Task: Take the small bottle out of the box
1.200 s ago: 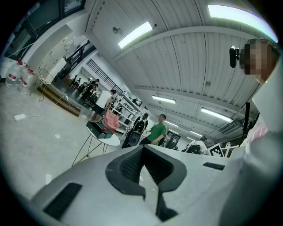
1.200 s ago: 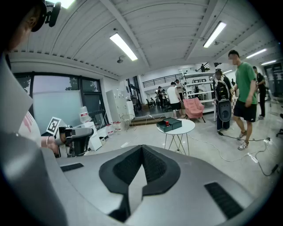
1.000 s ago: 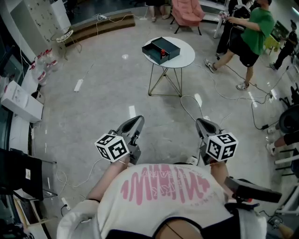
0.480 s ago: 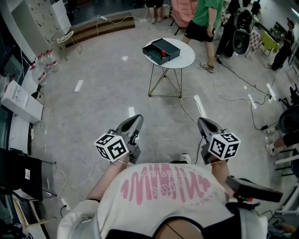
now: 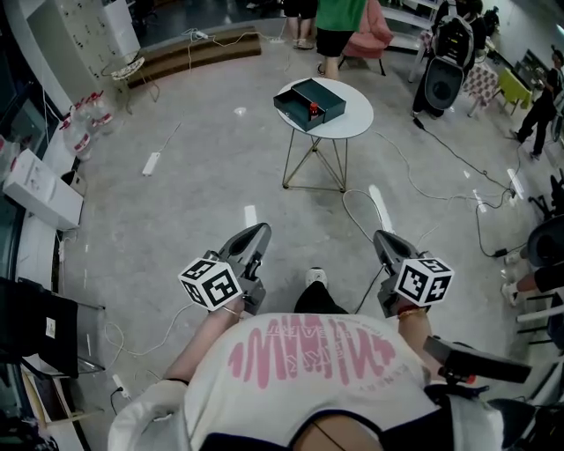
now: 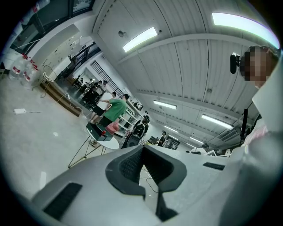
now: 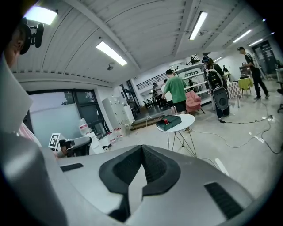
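A dark green open box [image 5: 310,101] lies on a small round white table [image 5: 351,121] far ahead of me; a small red item [image 5: 313,109] shows inside it, and I cannot tell whether it is the bottle. Both grippers hang low in front of my chest, well short of the table. My left gripper [image 5: 256,234] is shut and holds nothing, its tips meeting [image 6: 142,148] below the distant box [image 6: 97,131]. The right gripper [image 5: 384,240] is shut and empty too [image 7: 142,148], and the box [image 7: 170,123] sits beyond it.
A person in a green shirt [image 5: 333,19] stands just behind the table. A black speaker [image 5: 442,83] stands at the right. Cables [image 5: 414,167] trail over the grey floor. White boxes [image 5: 40,189] line the left wall. My shoe [image 5: 315,277] shows between the grippers.
The person in green has walked from the right side to behind the table. My shoe has come into sight between the grippers. Both grippers have stayed shut and almost still.
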### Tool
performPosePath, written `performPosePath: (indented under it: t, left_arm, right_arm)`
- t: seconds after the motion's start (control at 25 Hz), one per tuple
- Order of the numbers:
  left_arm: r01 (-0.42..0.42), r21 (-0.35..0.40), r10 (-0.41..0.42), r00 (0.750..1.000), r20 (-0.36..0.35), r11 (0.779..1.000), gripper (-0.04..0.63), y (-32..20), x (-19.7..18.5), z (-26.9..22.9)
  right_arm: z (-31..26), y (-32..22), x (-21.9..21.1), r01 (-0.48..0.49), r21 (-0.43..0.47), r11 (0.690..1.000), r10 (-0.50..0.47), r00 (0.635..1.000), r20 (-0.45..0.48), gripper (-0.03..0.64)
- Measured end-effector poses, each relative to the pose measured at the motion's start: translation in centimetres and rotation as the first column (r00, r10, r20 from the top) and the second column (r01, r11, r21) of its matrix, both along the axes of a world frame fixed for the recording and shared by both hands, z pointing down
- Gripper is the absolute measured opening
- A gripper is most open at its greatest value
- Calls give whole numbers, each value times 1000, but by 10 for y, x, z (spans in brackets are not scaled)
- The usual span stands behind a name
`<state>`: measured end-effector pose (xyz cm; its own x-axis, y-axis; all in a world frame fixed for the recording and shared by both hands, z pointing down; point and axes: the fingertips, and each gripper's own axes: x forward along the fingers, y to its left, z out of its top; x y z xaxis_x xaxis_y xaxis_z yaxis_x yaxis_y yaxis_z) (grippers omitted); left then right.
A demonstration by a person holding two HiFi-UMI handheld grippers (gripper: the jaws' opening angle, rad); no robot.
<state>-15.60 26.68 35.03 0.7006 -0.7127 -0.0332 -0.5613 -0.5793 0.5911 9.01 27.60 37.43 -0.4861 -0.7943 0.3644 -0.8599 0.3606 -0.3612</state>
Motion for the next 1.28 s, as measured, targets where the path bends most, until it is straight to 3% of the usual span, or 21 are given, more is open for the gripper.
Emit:
performPosePath:
  t: [0.32,0.76,1.28]
  left_arm:
    - [30,27,-30,1000,8,999,6,-65,9,-9]
    - [51,95,-52,999,8,994,8,-177,47,-50]
    - [108,91,-109,994,2,990,8,-276,80,-46]
  right_arm:
    - [2,-74,18,-2,11,1000,2,1000,26,4]
    - [-37,-199,55,43,71,997,-45,999,27,3]
    - [-40,-308,100,85,82,993,-88,996,33,4]
